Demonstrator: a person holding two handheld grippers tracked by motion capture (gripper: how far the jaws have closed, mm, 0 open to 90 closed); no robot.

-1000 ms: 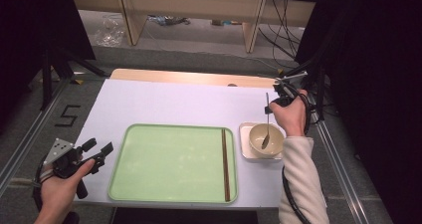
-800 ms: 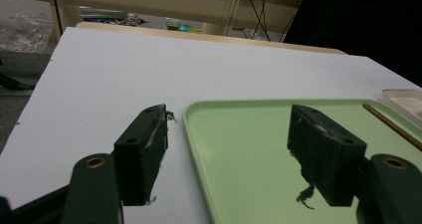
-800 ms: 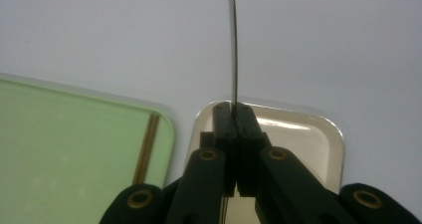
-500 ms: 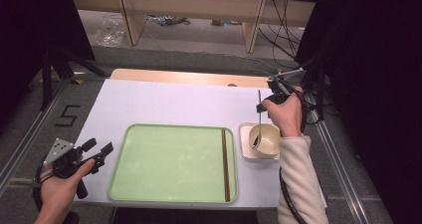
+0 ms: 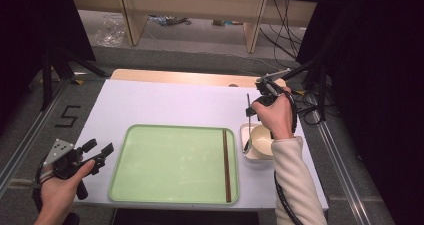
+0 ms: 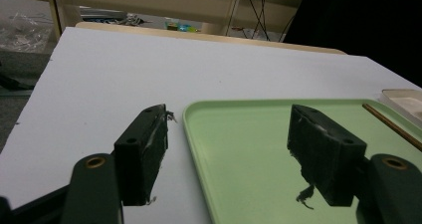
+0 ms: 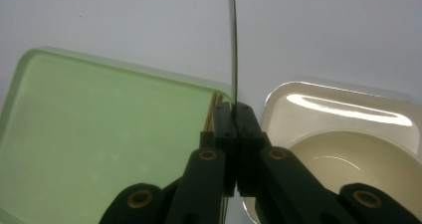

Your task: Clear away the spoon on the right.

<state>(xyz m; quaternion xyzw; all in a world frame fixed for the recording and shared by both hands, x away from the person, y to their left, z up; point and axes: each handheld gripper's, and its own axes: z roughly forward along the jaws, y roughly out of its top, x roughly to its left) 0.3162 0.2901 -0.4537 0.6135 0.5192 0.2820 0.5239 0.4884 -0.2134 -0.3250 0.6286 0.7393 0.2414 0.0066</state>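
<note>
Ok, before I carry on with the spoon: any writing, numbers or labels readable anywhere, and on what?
"5": a dark figure marked on the grey floor left of the table, seen in the high view.
No writing is legible on the green tray, the bowl, the spoon, or either gripper.

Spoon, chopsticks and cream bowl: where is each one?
spoon [image 7: 233, 45], right gripper view, on its thin metal handle above the shut jaws.
chopsticks [image 5: 226, 165], high view, mid-length, lying in the tray.
cream bowl [image 5: 262, 136], high view, on its inner wall.
</note>
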